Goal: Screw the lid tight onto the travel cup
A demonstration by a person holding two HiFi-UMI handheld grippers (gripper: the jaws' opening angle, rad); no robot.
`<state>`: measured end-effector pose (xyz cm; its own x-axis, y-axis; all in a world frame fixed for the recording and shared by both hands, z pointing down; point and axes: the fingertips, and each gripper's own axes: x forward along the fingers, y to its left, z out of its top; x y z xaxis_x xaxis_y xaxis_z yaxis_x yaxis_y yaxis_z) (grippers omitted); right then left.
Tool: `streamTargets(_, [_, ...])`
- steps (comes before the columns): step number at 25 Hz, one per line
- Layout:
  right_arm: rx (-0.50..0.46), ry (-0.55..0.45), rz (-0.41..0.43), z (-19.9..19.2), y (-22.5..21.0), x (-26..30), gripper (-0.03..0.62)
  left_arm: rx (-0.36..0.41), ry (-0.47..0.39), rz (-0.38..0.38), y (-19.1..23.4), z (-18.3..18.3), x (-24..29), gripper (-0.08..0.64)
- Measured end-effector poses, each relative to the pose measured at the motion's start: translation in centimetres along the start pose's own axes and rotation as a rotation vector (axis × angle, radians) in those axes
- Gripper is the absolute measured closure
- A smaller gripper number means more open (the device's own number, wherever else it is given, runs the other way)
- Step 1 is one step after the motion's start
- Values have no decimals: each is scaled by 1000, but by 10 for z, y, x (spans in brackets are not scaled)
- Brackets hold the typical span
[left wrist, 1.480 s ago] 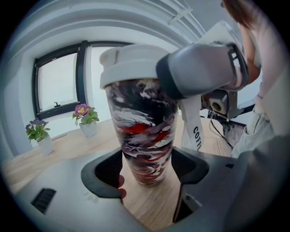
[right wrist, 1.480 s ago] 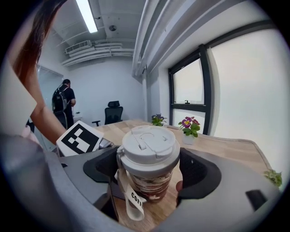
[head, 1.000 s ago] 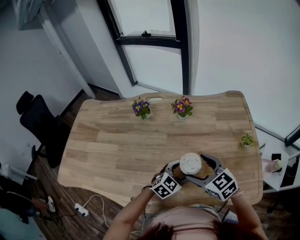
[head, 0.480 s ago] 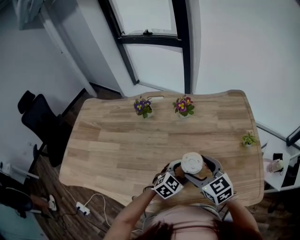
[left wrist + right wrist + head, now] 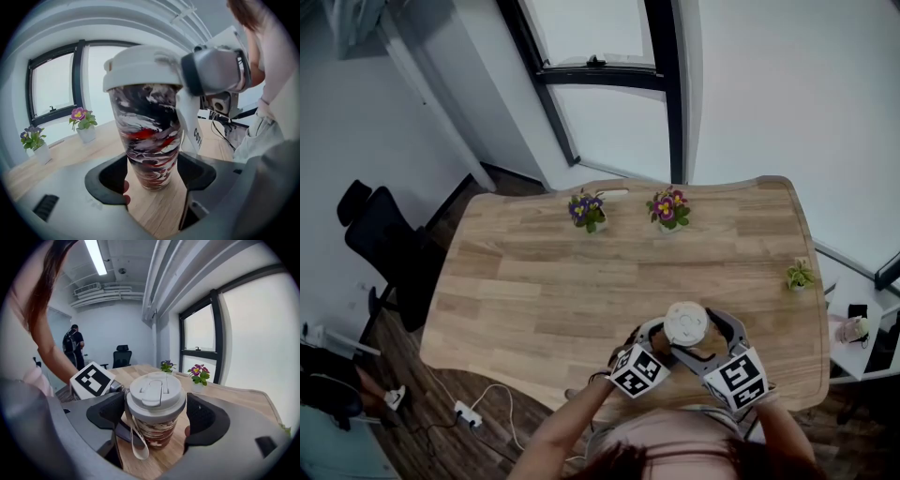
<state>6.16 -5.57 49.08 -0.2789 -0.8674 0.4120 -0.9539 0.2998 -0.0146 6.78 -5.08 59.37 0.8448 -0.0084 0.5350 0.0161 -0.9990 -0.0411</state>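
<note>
The travel cup (image 5: 149, 136), marbled black, white and red, stands on the wooden table (image 5: 534, 300) near its front edge. On it sits a white lid (image 5: 685, 323) with a flip tab (image 5: 156, 389) and a hanging white strap (image 5: 136, 441). My left gripper (image 5: 152, 176) is shut on the cup's lower body, one jaw against each side. From the other side my right gripper (image 5: 157, 414) is shut on the lid's rim. In the head view the left gripper (image 5: 664, 345) and the right gripper (image 5: 698, 336) meet at the cup just in front of the person.
Two potted purple flowers (image 5: 586, 211) (image 5: 668, 208) stand at the table's far edge, and a small green plant (image 5: 797, 277) at its right edge. A black office chair (image 5: 380, 244) stands left of the table. A person (image 5: 72, 345) stands far off in the room.
The right gripper's marker cube has shifted slightly left and toward the person, turning a little around the lid. The cup and the left gripper have stayed in place.
</note>
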Motion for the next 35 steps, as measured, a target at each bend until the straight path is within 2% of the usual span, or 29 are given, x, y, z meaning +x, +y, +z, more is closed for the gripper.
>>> streamTargets(8, [-50, 43, 163, -7, -3, -6, 210, 82, 56, -135, -4, -4, -2, 238])
streamTargets(13, [-87, 58, 259, -6, 4, 0, 210, 117, 96, -178, -7, -3, -2, 238])
streamTargets(16, [-74, 32, 220, -5, 4, -1, 210, 109, 100, -160, -7, -4, -2, 238])
streamTargets(26, [5, -42, -23, -7, -4, -5, 212, 61, 79, -80, -5, -1, 2, 238])
streamTargets(29, [-21, -14, 18, -10, -1, -6, 210, 67, 76, -98, -7, -1, 2, 238])
streamTargets(35, [-153, 74, 134, -7, 2, -8, 210, 118, 104, -179, -12, -2, 1, 238])
